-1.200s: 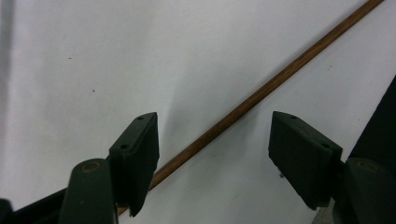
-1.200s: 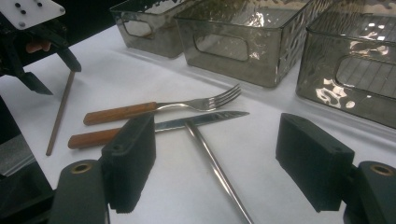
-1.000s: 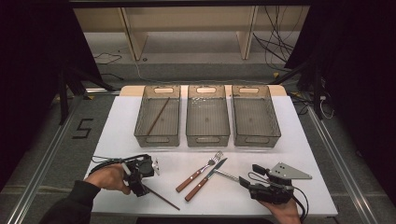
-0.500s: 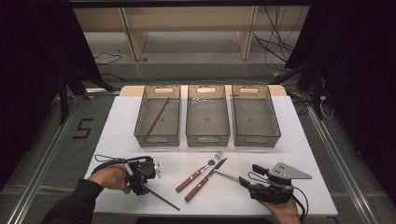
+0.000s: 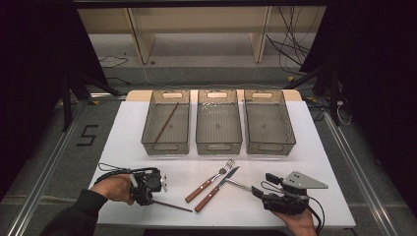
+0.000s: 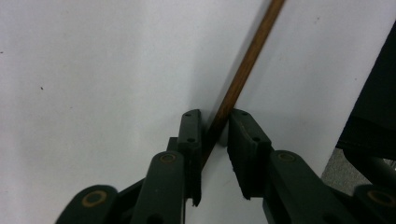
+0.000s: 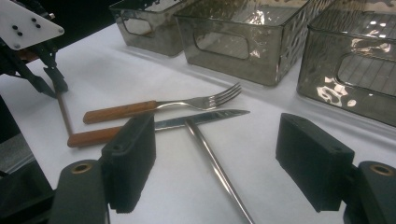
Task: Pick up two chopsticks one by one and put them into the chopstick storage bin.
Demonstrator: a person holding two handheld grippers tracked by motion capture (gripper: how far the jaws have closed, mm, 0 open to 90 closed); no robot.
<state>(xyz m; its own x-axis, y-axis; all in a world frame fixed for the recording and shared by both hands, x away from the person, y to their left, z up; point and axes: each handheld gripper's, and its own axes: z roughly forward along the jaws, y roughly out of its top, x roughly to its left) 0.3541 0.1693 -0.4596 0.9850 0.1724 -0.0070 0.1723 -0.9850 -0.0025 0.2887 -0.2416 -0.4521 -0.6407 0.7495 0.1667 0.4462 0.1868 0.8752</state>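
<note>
The left gripper (image 6: pixel 215 119) has just been closing on the brown chopstick (image 6: pixel 243 65), which lies on the white table (image 5: pixel 319 162) (near its front edge). The right gripper (image 7: pixel 215 144) stands wide open over a metal chopstick (image 7: pixel 210 158).

A white table (image 5: pixel 314 147) is set on a grey floor (image 5: pixel 59 147), on which a black "5" (image 5: pixel 87 135) is marked. Metal rails (image 5: pixel 44 177) are laid along both sides. Pale wooden uprights (image 5: pixel 140 39) are seen behind, with cables (image 5: pixel 290 44) strewn beside them. Both sides are closed off by black drapes (image 5: pixel 373 59).
</note>
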